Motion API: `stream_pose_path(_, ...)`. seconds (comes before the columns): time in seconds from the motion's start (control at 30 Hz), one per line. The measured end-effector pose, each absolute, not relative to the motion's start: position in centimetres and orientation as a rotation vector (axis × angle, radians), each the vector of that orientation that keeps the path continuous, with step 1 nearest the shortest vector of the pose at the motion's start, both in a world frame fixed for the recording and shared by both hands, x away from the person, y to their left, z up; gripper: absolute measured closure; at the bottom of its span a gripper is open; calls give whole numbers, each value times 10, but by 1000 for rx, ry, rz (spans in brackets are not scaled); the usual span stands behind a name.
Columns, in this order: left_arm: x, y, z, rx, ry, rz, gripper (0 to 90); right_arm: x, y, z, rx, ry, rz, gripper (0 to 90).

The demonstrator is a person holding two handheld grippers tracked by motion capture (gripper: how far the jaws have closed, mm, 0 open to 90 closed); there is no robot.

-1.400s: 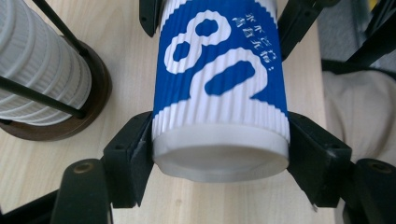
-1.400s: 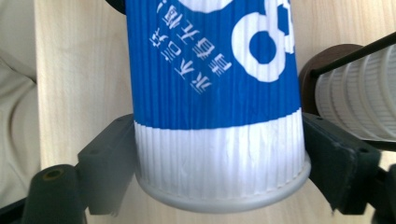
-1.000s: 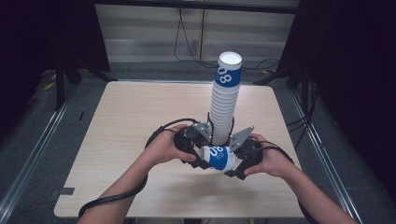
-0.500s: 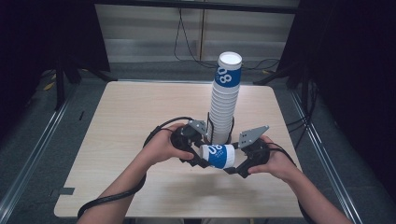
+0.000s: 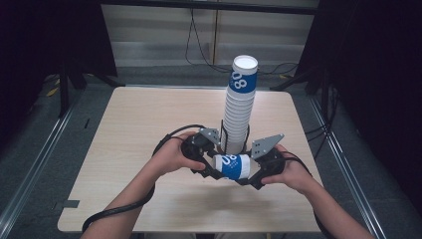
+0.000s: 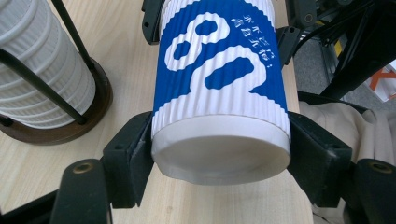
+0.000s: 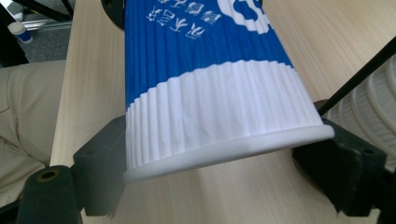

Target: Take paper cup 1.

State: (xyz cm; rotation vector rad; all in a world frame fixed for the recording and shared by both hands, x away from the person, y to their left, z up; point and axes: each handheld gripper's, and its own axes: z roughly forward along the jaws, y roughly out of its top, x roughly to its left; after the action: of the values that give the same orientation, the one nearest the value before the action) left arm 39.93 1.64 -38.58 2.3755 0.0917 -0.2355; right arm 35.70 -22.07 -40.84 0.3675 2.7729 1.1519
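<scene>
The blue-and-white paper cup point(image 5: 232, 166) lay on its side between the two grippers, held just above the table point(image 5: 134, 124) near its front edge, its long axis running left to right across the person. The left gripper point(image 5: 209, 169) clamped the narrow base end — in the left gripper view its jaws pressed both sides of the cup point(image 6: 219, 93) at the closed bottom. The right gripper point(image 5: 255, 172) held the wide, rimmed mouth end; in the right gripper view the cup point(image 7: 205, 93) sat squeezed between the jaws, its corrugated wall slightly creased there. Both hands were equally near, one at each end, so any pulling apart would run along that axis. Just behind the cup, touching nothing, stood the tall stack of cups point(image 5: 240, 104) in its dark wire holder point(image 6: 70, 121). Whether the held piece was one cup or two nested could not be told — the open mouth was hidden by the right gripper, and the holder's base was cut off by the hands.
</scene>
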Motion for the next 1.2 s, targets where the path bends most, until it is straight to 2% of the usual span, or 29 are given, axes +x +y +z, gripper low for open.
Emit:
stream_pose_path(0.33,398,13,-384,2423,51,-186,296,358,-217,-407,355,2793,1073,202)
stream_pose_path(0.67,393,6,-383,2493,-8,-135,284,357,-216,-407,325,2811,1036,209)
stream_pose_path(0.9,390,2,-382,2554,-13,-98,214,357,-218,-408,326,2816,1003,210)
stream_pose_path(1.2,384,-8,-383,2669,-56,-50,213,357,-213,-405,320,2831,922,209)
